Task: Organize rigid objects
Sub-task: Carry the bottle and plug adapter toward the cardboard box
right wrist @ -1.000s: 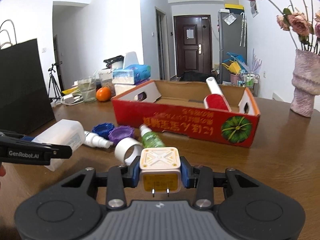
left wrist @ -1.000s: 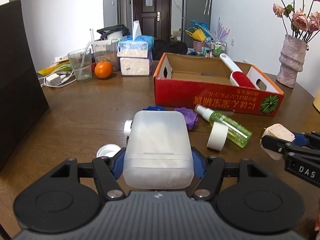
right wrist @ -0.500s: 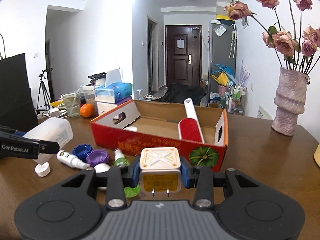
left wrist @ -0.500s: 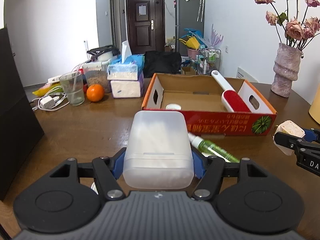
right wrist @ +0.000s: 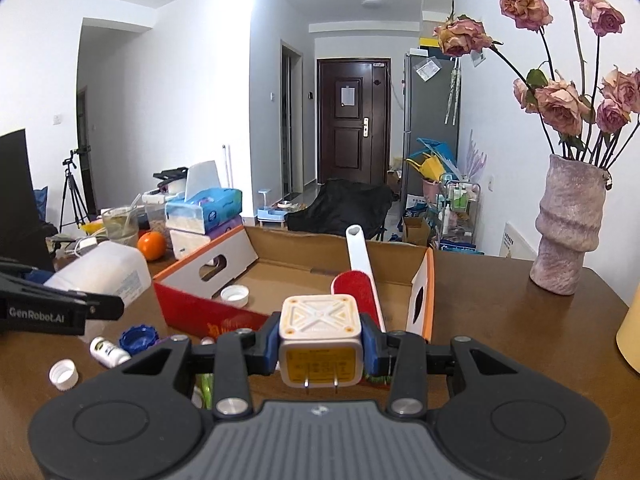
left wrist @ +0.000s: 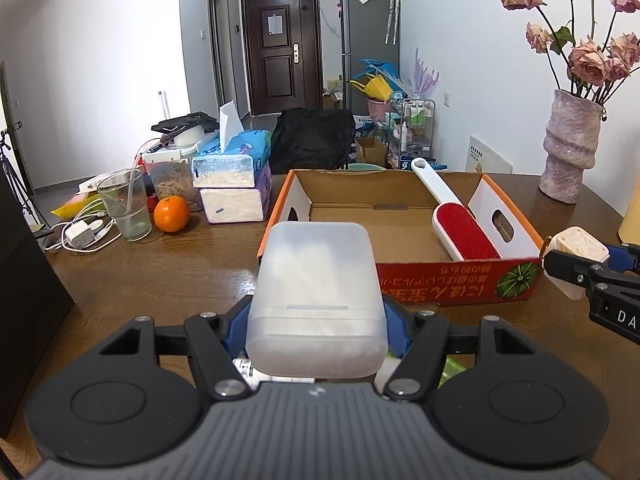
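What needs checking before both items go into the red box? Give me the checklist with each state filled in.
1. Left gripper clamped on the translucent plastic container: ok.
2. Right gripper clamped on the white plug adapter: ok.
3. Red cardboard box open at the top: ok.
4. Bare floor space in the box: ok; only the lint brush at its right side and a white cap near the left wall.
5. Both items held clear above the table: ok.
6. Items already over the box opening: not ok; both are short of the near wall.
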`<move>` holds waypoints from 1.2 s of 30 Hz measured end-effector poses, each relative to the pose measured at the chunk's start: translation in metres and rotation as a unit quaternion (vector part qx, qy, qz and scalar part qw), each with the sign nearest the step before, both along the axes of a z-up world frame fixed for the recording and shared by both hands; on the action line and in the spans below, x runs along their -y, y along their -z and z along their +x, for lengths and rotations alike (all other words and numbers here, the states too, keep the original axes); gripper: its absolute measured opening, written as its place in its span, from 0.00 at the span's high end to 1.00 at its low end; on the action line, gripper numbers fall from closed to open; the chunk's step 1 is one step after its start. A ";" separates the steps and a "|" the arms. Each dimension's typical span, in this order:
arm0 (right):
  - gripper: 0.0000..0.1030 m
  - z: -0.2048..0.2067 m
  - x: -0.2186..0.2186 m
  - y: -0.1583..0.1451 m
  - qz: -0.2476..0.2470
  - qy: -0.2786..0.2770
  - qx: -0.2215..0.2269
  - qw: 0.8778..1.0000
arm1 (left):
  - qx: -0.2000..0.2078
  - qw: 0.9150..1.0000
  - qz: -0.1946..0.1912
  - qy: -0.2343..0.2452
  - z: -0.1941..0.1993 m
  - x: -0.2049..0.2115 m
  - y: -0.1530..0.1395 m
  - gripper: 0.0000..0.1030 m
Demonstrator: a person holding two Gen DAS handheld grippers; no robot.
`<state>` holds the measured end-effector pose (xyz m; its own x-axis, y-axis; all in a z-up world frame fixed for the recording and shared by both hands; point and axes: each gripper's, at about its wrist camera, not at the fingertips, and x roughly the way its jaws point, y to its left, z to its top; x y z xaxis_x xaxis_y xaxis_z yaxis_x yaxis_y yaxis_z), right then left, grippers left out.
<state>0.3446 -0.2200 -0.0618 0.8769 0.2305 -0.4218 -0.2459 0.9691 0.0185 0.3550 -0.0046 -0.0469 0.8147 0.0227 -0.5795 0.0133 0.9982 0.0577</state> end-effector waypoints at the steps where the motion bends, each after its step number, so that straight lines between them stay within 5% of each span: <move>1: 0.63 0.003 0.000 -0.001 -0.001 0.001 0.000 1.000 | -0.001 1.000 0.000 0.000 0.003 0.001 0.000 0.35; 20: 0.63 0.068 -0.011 -0.019 -0.009 0.005 -0.001 1.000 | -0.001 1.000 0.000 -0.007 0.071 0.014 -0.015 0.35; 36: 0.63 0.131 -0.013 -0.004 -0.016 0.011 -0.026 0.999 | -0.020 0.999 0.003 -0.025 0.136 0.011 0.004 0.35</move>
